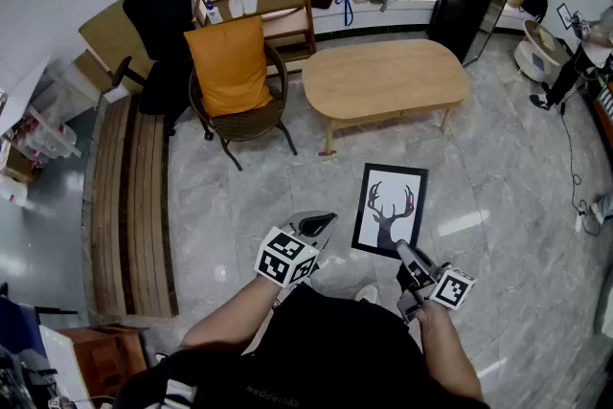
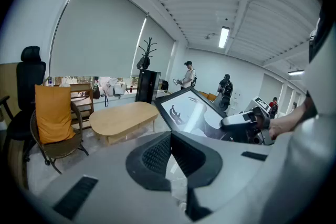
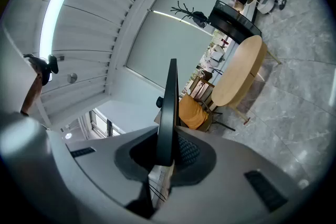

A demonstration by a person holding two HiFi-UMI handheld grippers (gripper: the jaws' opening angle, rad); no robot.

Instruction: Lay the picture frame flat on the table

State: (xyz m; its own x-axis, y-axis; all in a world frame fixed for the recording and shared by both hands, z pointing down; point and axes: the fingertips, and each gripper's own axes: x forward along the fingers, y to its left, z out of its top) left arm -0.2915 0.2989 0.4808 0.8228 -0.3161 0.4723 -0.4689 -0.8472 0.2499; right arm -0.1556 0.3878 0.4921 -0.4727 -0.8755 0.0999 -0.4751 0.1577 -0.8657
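Reference landmark: the oval wooden table [image 1: 383, 77].

- Picture frame [image 1: 390, 209]: not on the table. It is held over the grey floor, on the table's near side, toward the person. Head view shows its black border and a deer-head print. Its corner farthest from the table is covered by the right gripper [image 1: 407, 256].
- Right gripper: jaws clenched on the frame's edge. In the right gripper view the frame [image 3: 168, 113] shows edge-on as a thin dark strip rising out of the pads, so the print cannot be seen there. The table [image 3: 241, 73] lies beyond it.
- Left gripper [image 1: 314, 227]: also on the table's near side, beside the frame and apart from it. In the left gripper view its pads [image 2: 157, 155] meet at the tips with nothing between them, so it is closed and empty.
- The left gripper view shows the frame [image 2: 186, 110] tilted, with its lower part cut off by the gripper's own body. Part of the right gripper [image 2: 244, 123] shows at the frame's edge, away from the table [image 2: 123, 115].
- Whether the frame's lower edge touches the floor: cannot tell from any view.
- Wicker chair [image 1: 251, 124] with an orange cushion [image 1: 230, 67] stands just beside the table's end.
- Wooden bench [image 1: 129, 206] lies beyond that chair, well apart from the table.
- The person's torso blocks the bottom of the head view, hiding the floor there.
- Two people [image 2: 188, 73] stand beyond the table, too small to make out in detail.
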